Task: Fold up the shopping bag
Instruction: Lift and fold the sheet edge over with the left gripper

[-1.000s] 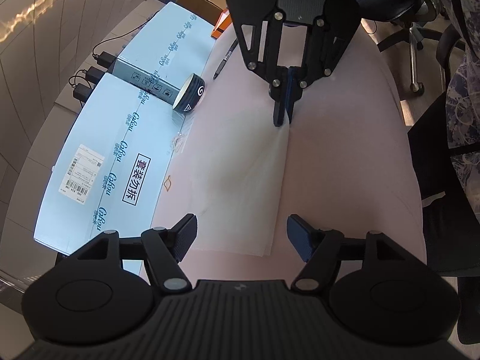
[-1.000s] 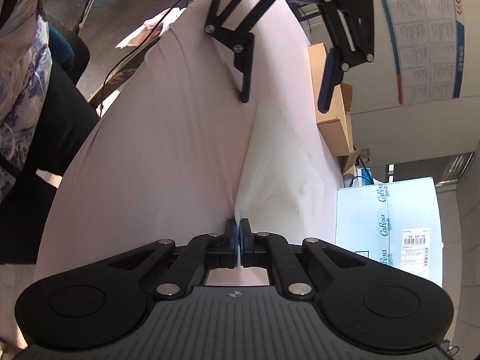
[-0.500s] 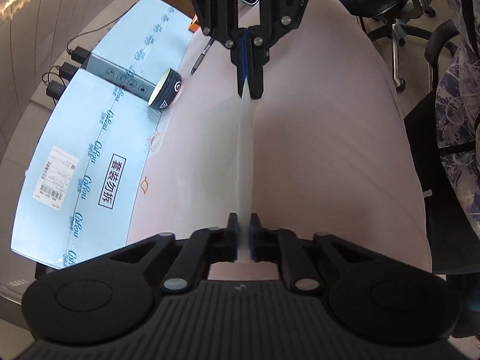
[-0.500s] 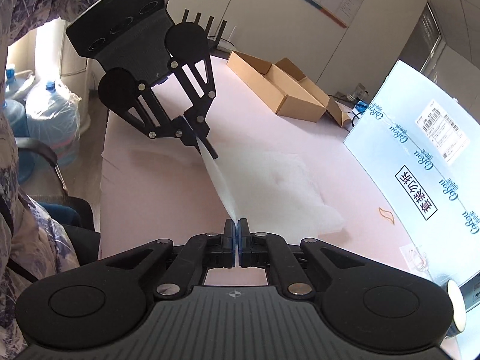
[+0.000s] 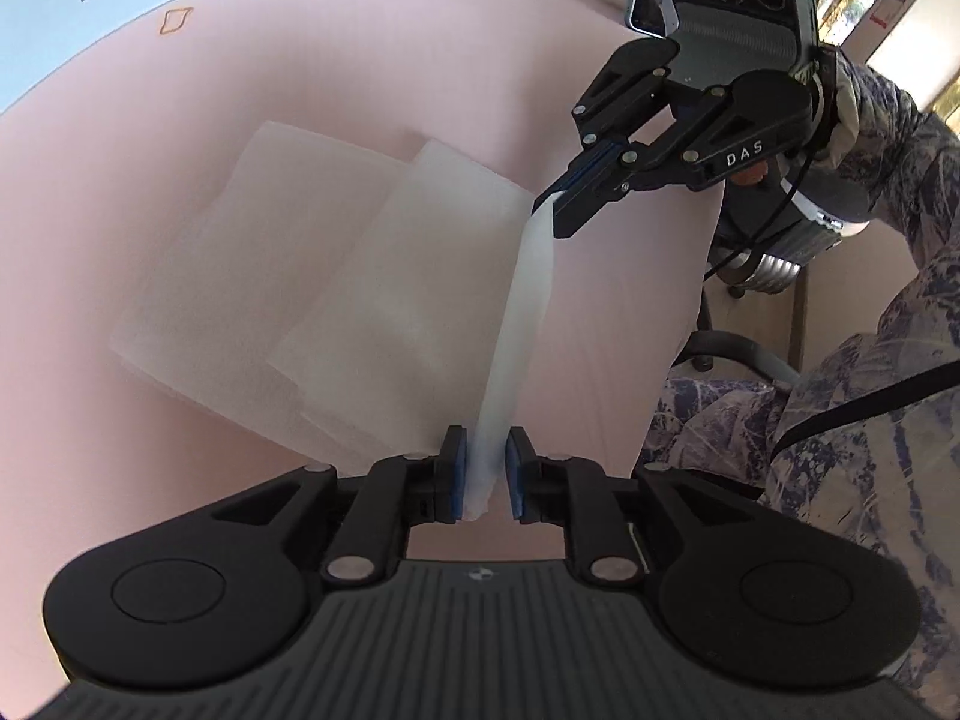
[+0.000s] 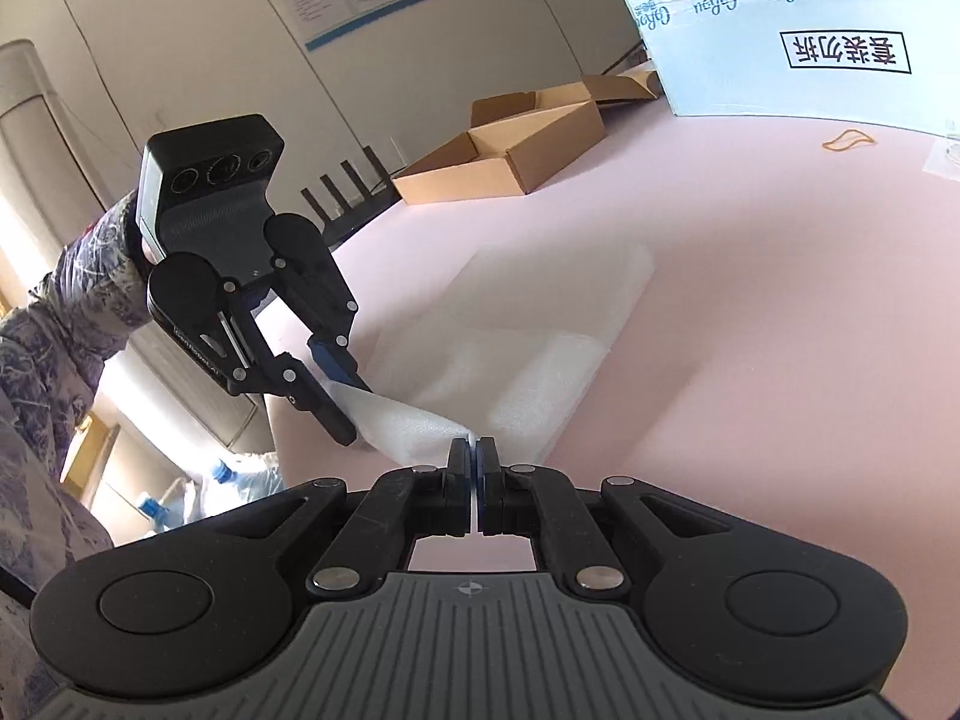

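The pink bench (image 5: 420,60) carries the white shopping bag (image 5: 336,276), partly doubled over itself. Its lifted edge stretches between the right claw (image 5: 555,204), pinching one end, and the left claw (image 5: 485,474), whose pads sit slightly parted around the other. Keep that edge taut and level when laying it down.

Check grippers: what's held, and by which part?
Both grip the white shopping bag along its raised edge: left gripper at one end, right gripper at the other.
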A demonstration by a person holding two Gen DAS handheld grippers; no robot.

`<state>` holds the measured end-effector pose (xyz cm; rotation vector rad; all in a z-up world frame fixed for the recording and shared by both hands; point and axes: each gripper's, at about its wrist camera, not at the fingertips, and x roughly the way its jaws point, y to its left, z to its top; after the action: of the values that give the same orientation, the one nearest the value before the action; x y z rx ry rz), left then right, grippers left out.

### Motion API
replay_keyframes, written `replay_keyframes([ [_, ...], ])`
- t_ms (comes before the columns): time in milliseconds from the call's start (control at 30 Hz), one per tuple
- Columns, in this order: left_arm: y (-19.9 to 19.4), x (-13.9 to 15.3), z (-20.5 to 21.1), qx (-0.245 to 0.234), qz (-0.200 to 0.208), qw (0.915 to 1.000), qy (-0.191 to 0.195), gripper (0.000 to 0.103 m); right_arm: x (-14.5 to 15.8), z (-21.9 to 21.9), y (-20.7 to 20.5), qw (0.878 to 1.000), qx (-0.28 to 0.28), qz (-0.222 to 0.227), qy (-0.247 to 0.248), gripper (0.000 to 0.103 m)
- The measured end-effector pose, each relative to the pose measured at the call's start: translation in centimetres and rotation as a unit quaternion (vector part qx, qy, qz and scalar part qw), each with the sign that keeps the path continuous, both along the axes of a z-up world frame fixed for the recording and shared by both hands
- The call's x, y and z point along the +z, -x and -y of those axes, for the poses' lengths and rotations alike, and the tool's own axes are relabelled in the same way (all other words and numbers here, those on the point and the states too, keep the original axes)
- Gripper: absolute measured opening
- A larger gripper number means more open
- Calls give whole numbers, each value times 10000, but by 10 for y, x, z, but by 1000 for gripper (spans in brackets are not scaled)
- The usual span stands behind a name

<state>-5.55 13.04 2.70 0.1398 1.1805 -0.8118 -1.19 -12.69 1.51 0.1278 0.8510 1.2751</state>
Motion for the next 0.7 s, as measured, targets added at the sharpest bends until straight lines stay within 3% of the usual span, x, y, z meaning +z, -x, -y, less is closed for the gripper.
replay_keyframes([
  [100,-15,-3,-16,217,-265,9989,309,29,-5,-1,-7,9999,-77,-47,78,4],
  [167,-23,-5,-25,317,-393,9975,499,39,-8,0,-9,9999,-125,-59,84,3],
  [233,-27,-5,-33,407,-482,9951,757,62,-7,1,-9,9998,-192,25,72,3],
  [333,-21,-2,-37,417,-461,9938,919,68,-4,-2,-7,9997,-181,141,112,4],
  [467,2,7,-32,627,-25,9957,686,71,-6,-4,-8,9995,-143,199,174,4],
  [533,21,12,-35,1083,397,9924,437,74,-6,-5,-9,9995,-125,227,205,4],
  [633,51,24,-38,1979,1149,9732,248,71,-8,-6,-10,9993,-97,269,251,4],
  [700,74,39,-34,2158,1782,9589,478,61,-8,-7,-11,9991,-78,297,282,4],
])
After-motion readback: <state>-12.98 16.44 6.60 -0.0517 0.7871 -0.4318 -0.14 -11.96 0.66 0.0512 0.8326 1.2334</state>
